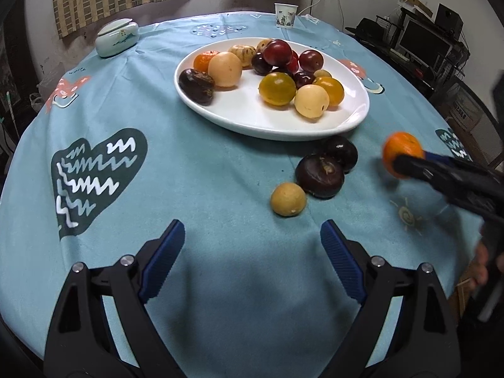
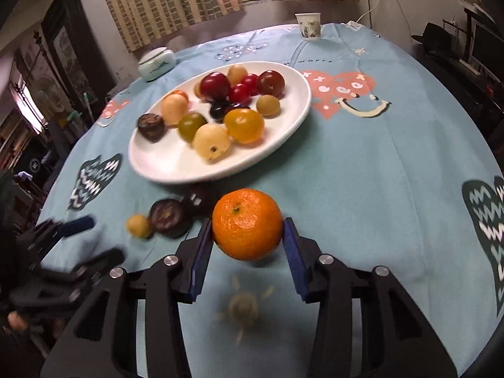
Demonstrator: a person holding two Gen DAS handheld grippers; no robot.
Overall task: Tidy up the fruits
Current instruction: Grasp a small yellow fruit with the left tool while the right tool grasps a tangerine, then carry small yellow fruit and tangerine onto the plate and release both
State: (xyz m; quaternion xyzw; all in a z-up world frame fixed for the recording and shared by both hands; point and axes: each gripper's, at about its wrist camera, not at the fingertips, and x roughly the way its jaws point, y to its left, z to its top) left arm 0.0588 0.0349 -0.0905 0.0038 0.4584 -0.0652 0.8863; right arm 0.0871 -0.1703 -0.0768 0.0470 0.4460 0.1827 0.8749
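A white oval plate [image 1: 239, 116] [image 2: 163, 163] holds several fruits: red, yellow, orange and dark ones. On the cloth in front of it lie two dark fruits [image 1: 319, 174] [image 2: 168, 217] and a small yellow fruit [image 1: 288, 199] [image 2: 138, 225]. My right gripper [image 2: 247, 230] is shut on an orange mandarin [image 2: 247, 223] [image 1: 401, 154] and holds it above the cloth, right of the loose fruits. My left gripper [image 1: 252, 236] is open and empty over the cloth, short of the small yellow fruit; it also shows in the right wrist view [image 2: 91, 239].
A blue patterned cloth [image 1: 189, 189] covers the round table. A pale lidded ceramic jar [image 1: 116, 37] [image 2: 156, 63] stands at the back left, a paper cup [image 1: 285, 15] [image 2: 308, 26] at the far edge. A desk with a monitor [image 1: 425, 42] is to the right.
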